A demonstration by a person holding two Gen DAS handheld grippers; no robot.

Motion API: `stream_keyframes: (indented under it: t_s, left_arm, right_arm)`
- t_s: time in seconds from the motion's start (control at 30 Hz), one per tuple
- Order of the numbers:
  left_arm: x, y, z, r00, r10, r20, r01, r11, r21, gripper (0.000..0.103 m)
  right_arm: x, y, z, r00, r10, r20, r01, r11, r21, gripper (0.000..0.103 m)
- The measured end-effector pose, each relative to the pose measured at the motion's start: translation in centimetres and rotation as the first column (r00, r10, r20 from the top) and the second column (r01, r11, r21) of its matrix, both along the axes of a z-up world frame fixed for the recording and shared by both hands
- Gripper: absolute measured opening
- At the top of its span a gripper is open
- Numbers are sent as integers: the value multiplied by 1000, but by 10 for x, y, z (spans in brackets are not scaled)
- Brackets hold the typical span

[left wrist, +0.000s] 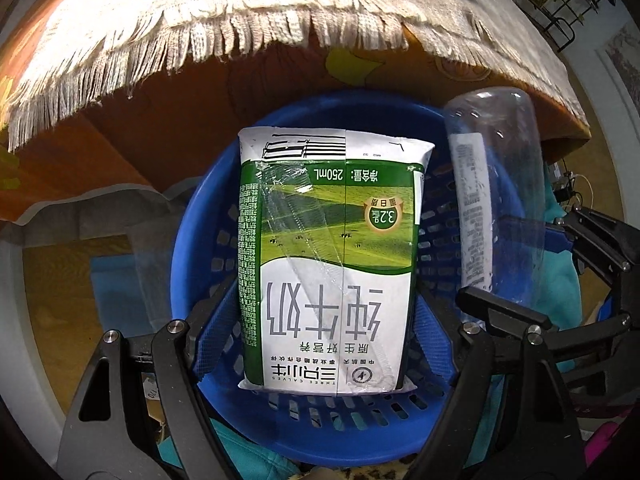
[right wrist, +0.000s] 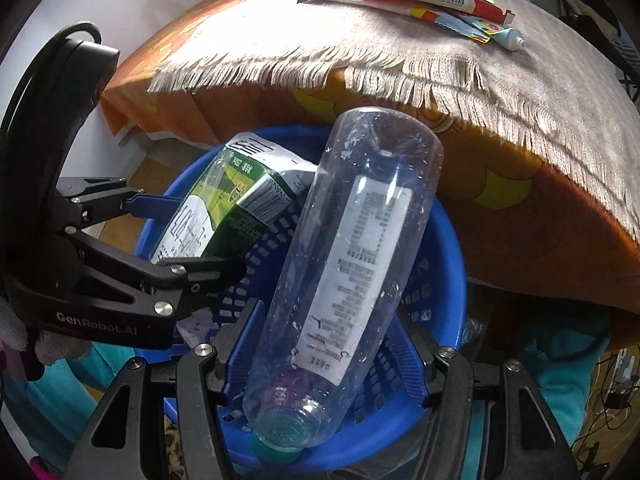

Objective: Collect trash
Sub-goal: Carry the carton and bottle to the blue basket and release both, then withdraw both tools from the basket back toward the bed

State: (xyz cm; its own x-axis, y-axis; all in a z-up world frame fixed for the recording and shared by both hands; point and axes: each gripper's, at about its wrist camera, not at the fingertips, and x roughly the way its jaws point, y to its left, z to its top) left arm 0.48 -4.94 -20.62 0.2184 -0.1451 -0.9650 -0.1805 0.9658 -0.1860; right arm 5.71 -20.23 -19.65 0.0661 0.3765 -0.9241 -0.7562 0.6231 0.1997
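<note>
My left gripper [left wrist: 324, 332] clamps the light, crushable milk carton [left wrist: 328, 256] mid-frame and my right gripper [right wrist: 320, 356] the slick empty bottle [right wrist: 344, 280], jaws shut on both over the blue basket [left wrist: 192, 216].

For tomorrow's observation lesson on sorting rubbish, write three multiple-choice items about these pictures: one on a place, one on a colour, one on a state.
1. Where is the toothpaste tube?
A. in the basket
B. on the fringed cloth on the table
C. in the left tongs

2. What colour is the basket?
A. red
B. white
C. blue

3. How do the right tongs stand?
A. shut on the plastic bottle
B. open and empty
C. shut on the milk carton

Answers: 1 B, the tube lies up on the cloth among wrappers; 2 C, its slotted wall is blue; 3 A, both pads press the bottle's sides, while the left tongs grip the carton.
</note>
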Motion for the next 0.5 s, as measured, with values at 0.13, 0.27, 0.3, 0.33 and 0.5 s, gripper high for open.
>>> stream_keyframes:
  t_s: [0.13,0.27,0.3,0.33,0.5]
  left_arm:
    - [2,3,-4,1000,12,-7,-12,1000,-12,83]
    - [0,7,-7,1000,11,-17,-12,1000,-14,83]
    - [0,7,-8,1000,12,-17,-12,1000,-14,83]
    - [0,8,-9,1000,13,-16,-13,1000,-13,83]
    - [-2,12,-7,1000,19,-4,-19,1000,-14,83]
  right_arm:
    - [0,-2,0,1000,-4,1,4,1000,0,64]
    - [3,-9,1,1000,-12,-2,12,1000,-1,66]
    - [4,-9,1,1000,-15,-2,15,1000,-1,67]
    - [5,-12,3,1000,-17,-2,17,1000,-1,67]
    - [8,-15,7,1000,-24,4,24,1000,2,69]
